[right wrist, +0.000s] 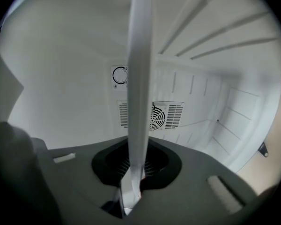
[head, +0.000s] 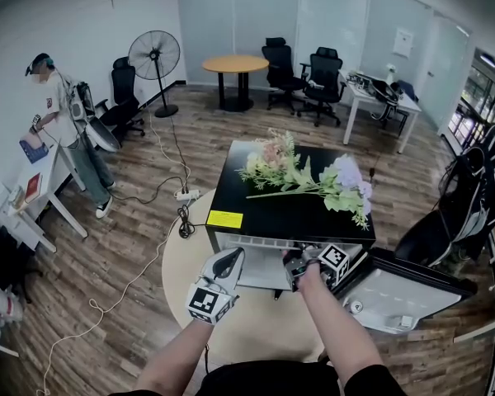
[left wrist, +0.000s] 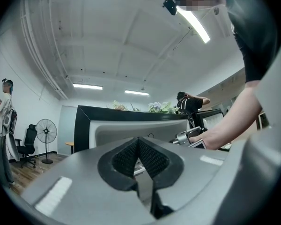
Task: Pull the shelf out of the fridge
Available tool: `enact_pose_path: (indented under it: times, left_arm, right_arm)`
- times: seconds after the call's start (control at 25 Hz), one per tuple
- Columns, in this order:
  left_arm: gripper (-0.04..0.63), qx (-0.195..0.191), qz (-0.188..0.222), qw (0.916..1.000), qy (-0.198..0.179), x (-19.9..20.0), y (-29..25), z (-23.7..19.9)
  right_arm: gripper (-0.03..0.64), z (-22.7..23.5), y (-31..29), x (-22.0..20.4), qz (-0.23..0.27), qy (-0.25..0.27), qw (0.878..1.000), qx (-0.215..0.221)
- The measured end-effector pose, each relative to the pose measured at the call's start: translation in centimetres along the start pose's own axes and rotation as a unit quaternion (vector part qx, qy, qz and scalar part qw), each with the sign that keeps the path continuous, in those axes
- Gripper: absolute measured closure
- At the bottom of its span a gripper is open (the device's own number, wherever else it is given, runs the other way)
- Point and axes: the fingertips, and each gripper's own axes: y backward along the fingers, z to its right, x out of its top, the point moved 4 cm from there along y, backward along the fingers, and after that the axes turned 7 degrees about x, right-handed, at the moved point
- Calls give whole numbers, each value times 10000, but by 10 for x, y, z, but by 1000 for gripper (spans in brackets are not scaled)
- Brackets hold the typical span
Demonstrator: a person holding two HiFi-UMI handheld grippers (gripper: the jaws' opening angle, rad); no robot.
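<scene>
A small black fridge [head: 264, 209] stands in front of me, its door [head: 404, 291] swung open to the right. My right gripper [head: 295, 264] reaches into the opening. In the right gripper view the white shelf [right wrist: 139, 78] runs edge-on between the jaws, and my right gripper [right wrist: 133, 172] is shut on its front edge. Behind it the fridge's back wall shows a fan vent [right wrist: 161, 115]. My left gripper [head: 228, 262] hovers just left of the opening, below the fridge top. Seen in its own view, the left gripper [left wrist: 139, 144] is shut with nothing in it and faces the fridge [left wrist: 131, 121].
A bunch of artificial flowers [head: 313, 180] lies on the fridge top. The fridge stands on a round beige mat [head: 190, 262]. A cable and power strip [head: 186, 195] trail on the floor to the left. A person [head: 62, 114] stands far left, beside a standing fan [head: 155, 56].
</scene>
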Motion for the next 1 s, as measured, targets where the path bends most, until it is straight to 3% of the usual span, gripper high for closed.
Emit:
enact_pose_path:
  times: [1.0]
  left_arm:
    - [595, -7, 137, 9999, 15, 9, 7, -2]
  right_arm:
    - [581, -3, 16, -11, 182, -51, 9998, -6]
